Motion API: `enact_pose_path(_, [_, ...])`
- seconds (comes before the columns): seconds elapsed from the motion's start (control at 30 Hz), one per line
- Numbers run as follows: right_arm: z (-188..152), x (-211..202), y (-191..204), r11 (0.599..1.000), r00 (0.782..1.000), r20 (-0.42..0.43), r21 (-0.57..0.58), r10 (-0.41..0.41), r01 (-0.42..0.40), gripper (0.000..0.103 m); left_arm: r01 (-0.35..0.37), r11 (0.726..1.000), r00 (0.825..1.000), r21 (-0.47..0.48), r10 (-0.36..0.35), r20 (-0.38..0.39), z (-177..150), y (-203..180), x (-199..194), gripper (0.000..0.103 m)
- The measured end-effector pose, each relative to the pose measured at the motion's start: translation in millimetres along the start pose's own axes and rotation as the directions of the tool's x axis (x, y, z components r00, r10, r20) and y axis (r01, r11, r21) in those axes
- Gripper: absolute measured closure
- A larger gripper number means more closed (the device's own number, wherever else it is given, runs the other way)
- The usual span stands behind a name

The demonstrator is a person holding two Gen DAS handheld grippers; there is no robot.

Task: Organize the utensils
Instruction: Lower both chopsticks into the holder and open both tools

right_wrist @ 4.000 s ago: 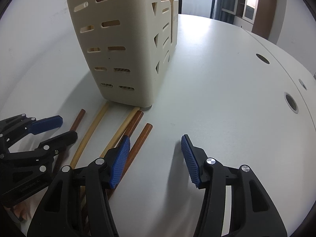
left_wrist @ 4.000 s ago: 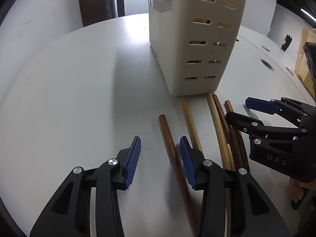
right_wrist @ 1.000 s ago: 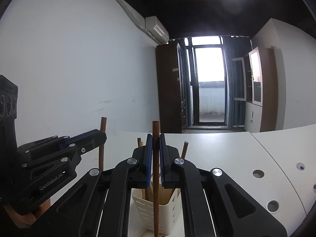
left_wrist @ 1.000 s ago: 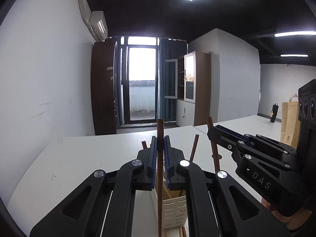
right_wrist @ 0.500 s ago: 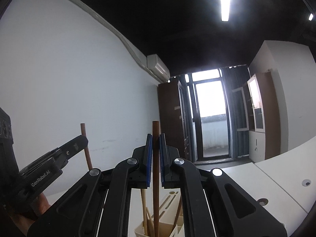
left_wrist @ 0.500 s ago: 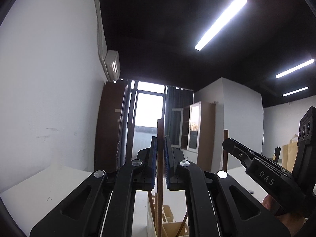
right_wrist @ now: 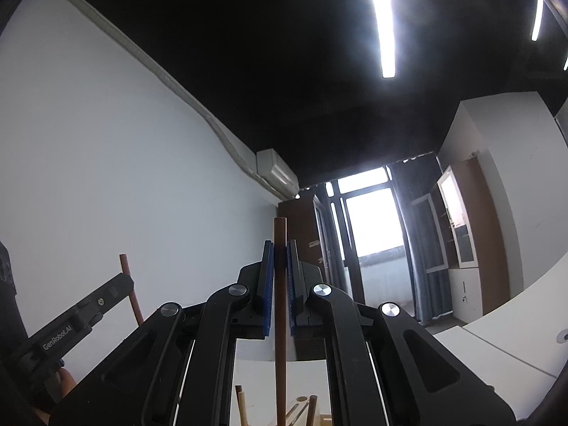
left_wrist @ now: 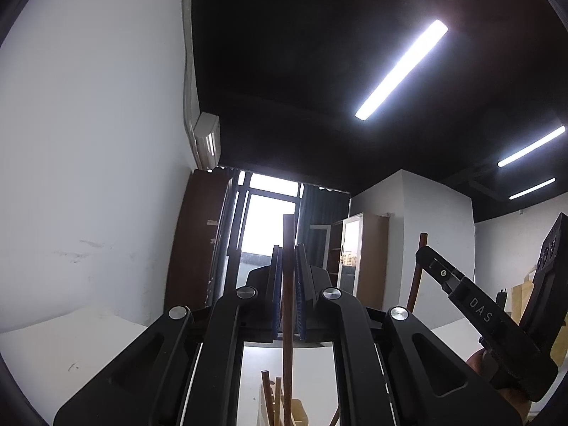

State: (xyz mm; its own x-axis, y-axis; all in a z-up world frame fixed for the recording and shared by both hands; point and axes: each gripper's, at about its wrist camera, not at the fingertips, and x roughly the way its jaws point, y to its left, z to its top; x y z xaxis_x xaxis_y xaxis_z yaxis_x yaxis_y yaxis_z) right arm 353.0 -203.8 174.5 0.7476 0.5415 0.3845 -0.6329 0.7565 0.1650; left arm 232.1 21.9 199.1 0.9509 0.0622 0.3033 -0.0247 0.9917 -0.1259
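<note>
dark brown wooden chopstick (left_wrist: 287, 284) is standing upright, clamped between the closed blue pads of the black left gripper (left_wrist: 288, 277). the black right gripper (right_wrist: 279, 273) is pinching a second reddish-brown wooden chopstick (right_wrist: 279, 284) the same way. both are hanging above the cream plastic utensil holder (right_wrist: 301, 413), where other sticks are standing.

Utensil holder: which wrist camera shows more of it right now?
The right wrist view, though barely: the holder's cream rim and dividers peek out at the bottom edge, sticks standing in it. The left wrist view shows only a sliver of the holder behind the left gripper's chopstick.
</note>
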Motion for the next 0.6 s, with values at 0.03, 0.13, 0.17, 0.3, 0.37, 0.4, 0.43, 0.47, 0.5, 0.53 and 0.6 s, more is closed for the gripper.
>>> enact_pose_path(0.03, [-2, 1, -1, 1.0, 1.0, -0.003, 0.006, 0.001, -0.001, 0.096, -0.001, 1.0, 1.0, -0.002, 0.001, -0.002, -2, 1, 3, 0.097])
enact_pose_path(0.13, [-11, 9, -7, 0.999, 1.0, -0.026, 0.032, 0.012, -0.011, 0.096, -0.007, 1.0, 1.0, -0.001, 0.007, -0.022, -9, 0, 13, 0.097])
enact_pose_path(0.17, [-14, 10, -7, 0.999, 0.999, -0.032, 0.038, 0.016, -0.014, 0.096, -0.005, 1.0, 0.999, -0.008, 0.004, -0.031, -12, 2, 16, 0.097])
enact_pose_path(0.3, [-25, 17, -7, 0.999, 0.998, -0.065, 0.038, 0.022, -0.02, 0.096, -0.01, 1.0, 0.998, 0.003, 0.01, -0.064, -21, 1, 25, 0.097])
enact_pose_path(0.37, [-29, 21, -6, 0.999, 0.996, -0.082, 0.038, 0.024, -0.021, 0.095, -0.013, 1.0, 0.997, 0.008, 0.014, -0.08, -26, 2, 29, 0.097])
enact_pose_path(0.4, [-30, 23, -6, 0.999, 0.995, -0.094, 0.037, 0.027, -0.023, 0.095, -0.012, 1.0, 0.996, 0.006, 0.012, -0.09, -28, 3, 31, 0.097])
enact_pose_path(0.43, [-32, 23, -6, 0.999, 0.995, -0.101, 0.035, 0.025, -0.022, 0.095, -0.01, 1.0, 0.995, 0.005, 0.011, -0.101, -30, 4, 33, 0.097])
enact_pose_path(0.47, [-32, 24, -6, 0.999, 0.994, -0.109, 0.032, 0.027, -0.024, 0.095, -0.009, 1.0, 0.994, 0.001, 0.009, -0.113, -33, 5, 34, 0.097])
enact_pose_path(0.5, [-34, 25, -5, 0.999, 0.993, -0.117, 0.027, 0.027, -0.024, 0.095, -0.005, 1.0, 0.992, -0.005, 0.005, -0.123, -34, 7, 36, 0.097])
enact_pose_path(0.53, [-35, 24, -5, 1.0, 0.992, -0.121, 0.022, 0.023, -0.02, 0.095, -0.001, 1.0, 0.991, -0.008, 0.0, -0.135, -37, 8, 38, 0.097])
enact_pose_path(0.6, [-38, 25, -6, 1.0, 0.99, -0.14, 0.023, 0.021, -0.018, 0.095, 0.004, 1.0, 0.988, -0.008, -0.005, -0.151, -40, 9, 40, 0.097])
